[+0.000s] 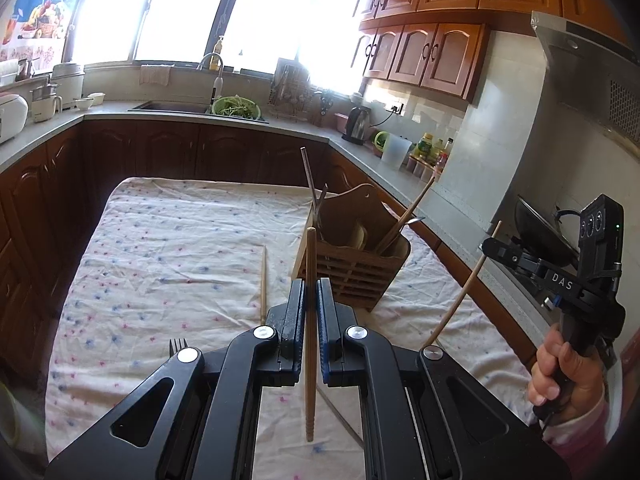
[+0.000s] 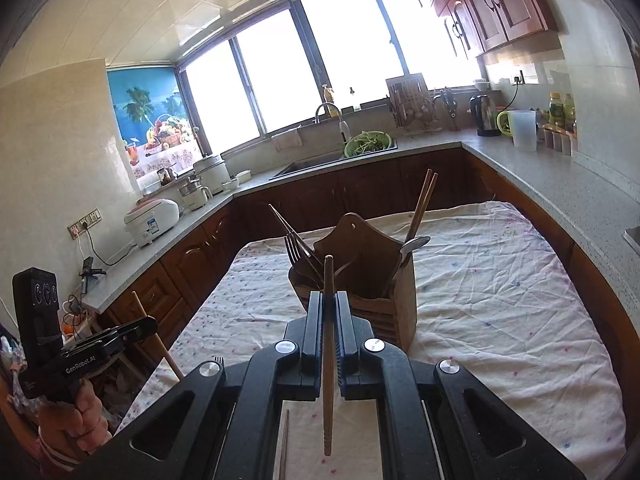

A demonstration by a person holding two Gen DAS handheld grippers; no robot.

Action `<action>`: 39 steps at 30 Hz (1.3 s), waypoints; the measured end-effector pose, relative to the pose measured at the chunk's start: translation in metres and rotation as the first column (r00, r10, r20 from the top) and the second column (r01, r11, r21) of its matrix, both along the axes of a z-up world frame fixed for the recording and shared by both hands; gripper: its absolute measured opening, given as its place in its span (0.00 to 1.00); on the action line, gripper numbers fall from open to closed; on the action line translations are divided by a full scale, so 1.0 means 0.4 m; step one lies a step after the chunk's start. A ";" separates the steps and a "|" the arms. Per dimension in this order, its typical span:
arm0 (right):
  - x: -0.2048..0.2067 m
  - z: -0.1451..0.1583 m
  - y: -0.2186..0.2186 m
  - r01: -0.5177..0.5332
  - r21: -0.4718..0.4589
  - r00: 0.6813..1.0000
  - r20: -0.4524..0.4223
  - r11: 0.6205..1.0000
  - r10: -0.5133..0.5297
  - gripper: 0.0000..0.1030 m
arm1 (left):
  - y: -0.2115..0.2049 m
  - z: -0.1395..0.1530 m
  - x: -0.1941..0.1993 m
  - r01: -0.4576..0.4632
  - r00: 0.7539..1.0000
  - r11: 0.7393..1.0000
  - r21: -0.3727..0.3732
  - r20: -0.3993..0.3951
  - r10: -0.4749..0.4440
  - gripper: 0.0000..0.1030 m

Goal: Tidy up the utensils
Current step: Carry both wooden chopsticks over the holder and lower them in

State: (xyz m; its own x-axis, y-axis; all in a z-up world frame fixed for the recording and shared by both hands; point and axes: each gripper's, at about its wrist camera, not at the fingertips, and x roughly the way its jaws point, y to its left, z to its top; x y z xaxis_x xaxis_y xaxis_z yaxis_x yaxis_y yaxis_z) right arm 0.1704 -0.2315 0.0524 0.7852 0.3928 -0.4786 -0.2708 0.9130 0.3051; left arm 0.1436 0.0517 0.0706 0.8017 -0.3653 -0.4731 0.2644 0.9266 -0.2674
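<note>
My left gripper [image 1: 310, 298] is shut on a wooden chopstick [image 1: 310, 264], held upright above the floral cloth, near the wooden utensil holder [image 1: 356, 264]. My right gripper [image 2: 329, 310] is shut on another wooden chopstick [image 2: 329, 280], close in front of the same holder [image 2: 372, 276], which holds forks, a spoon and chopsticks. In the left wrist view the right gripper [image 1: 490, 246] shows at the right with its chopstick [image 1: 460, 296]. In the right wrist view the left gripper [image 2: 150, 324] shows at the left with its chopstick [image 2: 154, 336]. A loose chopstick [image 1: 263, 284] and a fork [image 1: 178, 346] lie on the cloth.
The table under the floral cloth [image 1: 168, 256] is ringed by a grey counter [image 2: 560, 184] with dark cabinets. A sink with a green colander [image 1: 236, 107], a kettle [image 1: 357, 124], a white jug [image 2: 524, 130] and bottles stand on it. A wok [image 1: 540, 228] sits at the right.
</note>
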 end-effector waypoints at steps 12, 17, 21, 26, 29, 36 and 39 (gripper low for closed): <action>0.021 0.027 -0.012 0.011 0.013 0.999 0.030 1.000 -0.011 0.05 | -0.004 0.042 0.020 -0.012 0.999 1.000 -0.013 0.048 0.013 0.05; 0.035 0.046 -0.025 0.023 0.018 0.998 0.052 1.000 -0.024 0.05 | -0.004 0.066 0.040 -0.018 0.997 1.000 -0.023 0.073 0.019 0.05; 0.053 0.074 -0.037 0.033 0.017 0.996 0.081 0.999 -0.034 0.05 | -0.014 0.103 0.062 -0.022 0.994 0.999 -0.032 0.108 0.025 0.05; 0.083 0.135 -0.058 0.059 0.025 0.988 0.141 0.998 -0.061 0.05 | -0.042 0.168 0.101 -0.007 0.985 1.000 -0.026 0.173 0.012 0.05; 0.107 0.174 -0.065 0.078 0.030 0.981 0.177 0.996 -0.082 0.05 | -0.065 0.211 0.121 -0.010 0.972 1.000 -0.002 0.233 0.010 0.05; 0.177 0.235 -0.074 0.120 0.033 0.962 0.244 0.992 -0.125 0.05 | -0.097 0.267 0.202 -0.011 0.950 1.000 -0.001 0.311 0.011 0.05; 0.210 0.230 -0.076 0.134 0.033 0.959 0.248 0.990 -0.138 0.05 | -0.105 0.272 0.240 -0.020 0.943 1.000 -0.022 0.332 0.027 0.05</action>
State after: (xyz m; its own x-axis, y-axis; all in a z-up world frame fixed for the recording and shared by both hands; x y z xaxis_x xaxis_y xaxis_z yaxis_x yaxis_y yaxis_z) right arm 0.2542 -0.2618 0.1444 0.9252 0.2802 -0.2559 -0.2137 0.9420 0.2588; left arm 0.2397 0.0099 0.1794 0.9208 -0.3504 -0.1714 0.3193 0.9294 -0.1850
